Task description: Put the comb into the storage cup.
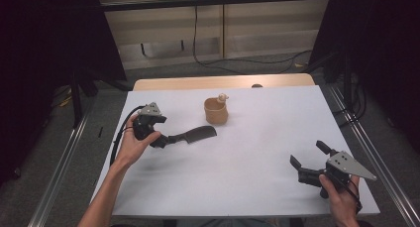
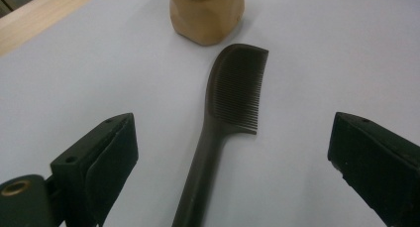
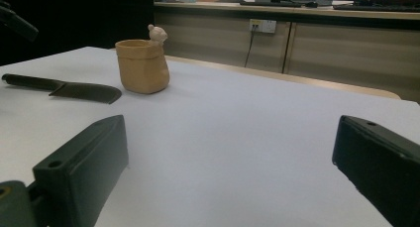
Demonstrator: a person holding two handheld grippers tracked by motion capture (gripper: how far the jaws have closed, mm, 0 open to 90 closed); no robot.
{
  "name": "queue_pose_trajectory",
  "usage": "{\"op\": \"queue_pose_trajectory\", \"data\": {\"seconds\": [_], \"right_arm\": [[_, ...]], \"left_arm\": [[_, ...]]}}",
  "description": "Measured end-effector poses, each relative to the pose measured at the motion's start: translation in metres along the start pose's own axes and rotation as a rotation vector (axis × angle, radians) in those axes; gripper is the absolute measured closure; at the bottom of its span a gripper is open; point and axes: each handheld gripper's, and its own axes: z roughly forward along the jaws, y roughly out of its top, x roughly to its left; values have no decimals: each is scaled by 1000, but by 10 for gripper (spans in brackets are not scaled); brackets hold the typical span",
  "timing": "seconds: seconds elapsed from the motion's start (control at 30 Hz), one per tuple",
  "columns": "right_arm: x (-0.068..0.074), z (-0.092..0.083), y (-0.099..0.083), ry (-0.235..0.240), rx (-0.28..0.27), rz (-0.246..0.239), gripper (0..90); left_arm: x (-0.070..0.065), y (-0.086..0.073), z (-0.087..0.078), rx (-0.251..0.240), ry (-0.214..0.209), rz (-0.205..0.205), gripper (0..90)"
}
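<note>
A dark comb [image 1: 195, 135] lies flat on the white table [image 1: 247, 157], teeth end toward a tan cup [image 1: 216, 112] with a small bear figure on its rim. My left gripper [image 1: 161, 132] is open at the comb's handle end. In the left gripper view the comb [image 2: 233, 95] runs up between the wide-apart jaws, which do not touch it, and the cup [image 2: 205, 14] stands just beyond. My right gripper [image 1: 308, 154] is open near the front right corner with nothing in it. The right gripper view has the cup [image 3: 142, 66] and the comb [image 3: 74, 89] far off to the left.
A wooden strip [image 1: 223, 82] borders the table's far edge. Metal frame rails [image 1: 371, 152] run along both sides on the floor. Cables [image 1: 237, 62] lie on the floor behind the table, in front of a low wall.
</note>
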Motion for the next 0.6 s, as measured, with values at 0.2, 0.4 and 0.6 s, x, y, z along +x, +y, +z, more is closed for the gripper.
{"op": "queue_pose_trajectory", "data": {"seconds": [0.2,0.4,0.6], "right_arm": [[0,0,0,1,-2,0,2],[1,0,0,6,-2,-5,3],[1,0,0,9,-2,-8,3]], "left_arm": [[2,4,9,52,-30,15,52],[7,4,18,90,-25,4,52],[11,5,26,165,-20,28,88]]}}
